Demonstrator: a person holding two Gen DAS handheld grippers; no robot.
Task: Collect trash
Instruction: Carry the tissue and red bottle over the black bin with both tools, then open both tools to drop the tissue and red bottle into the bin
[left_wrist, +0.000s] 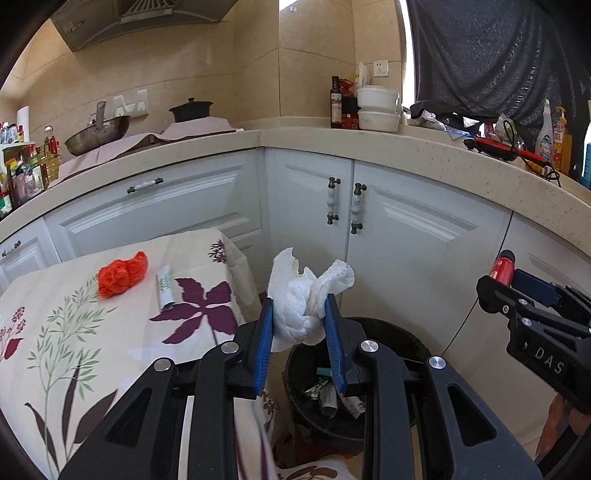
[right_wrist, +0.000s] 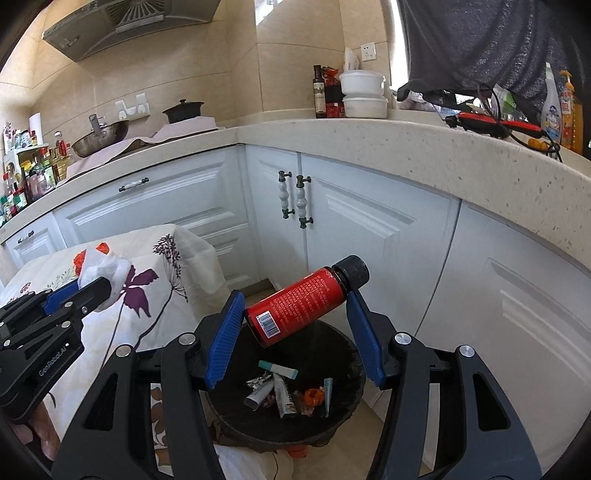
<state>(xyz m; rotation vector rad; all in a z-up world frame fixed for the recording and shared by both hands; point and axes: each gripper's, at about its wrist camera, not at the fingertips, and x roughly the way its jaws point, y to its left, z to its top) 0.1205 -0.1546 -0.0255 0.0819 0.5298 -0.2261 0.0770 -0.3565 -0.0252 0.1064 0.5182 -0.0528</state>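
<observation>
Left gripper (left_wrist: 299, 325): clamping a tissue wad (left_wrist: 304, 295) between blue pads, at 12 o'clock over the bin (left_wrist: 406, 347).
Right gripper (right_wrist: 295, 317): pinching a red bottle (right_wrist: 295, 304) end to end, base on the left pad, cap shoulder on the right; hanging at 12 o'clock over the bin's mouth.
Tissue: soft, light, crushable; springing out above the pads, likely clinging on release; holding low on the dense knot looking best.
Bottle: stiff, smooth, probably light; lying tilted, cap toward 2 o'clock; grip by the ends looking slippery, a hold across the labelled waist seeming safer.
Bin: black, round, on the floor by white cabinets; already holding tubes, foil and wrappers.
Table (left_wrist: 92, 332): floral cloth, at 9 o'clock of the left gripper.
Remaining trash: orange bag (left_wrist: 122, 275) and small tube (left_wrist: 165, 288) lying near each other on the cloth, at 10 o'clock.
Orange bag: crumpled, soft, weightless; pinching anywhere on the bunch.
Tube: thin, flattish; taking across its width.
</observation>
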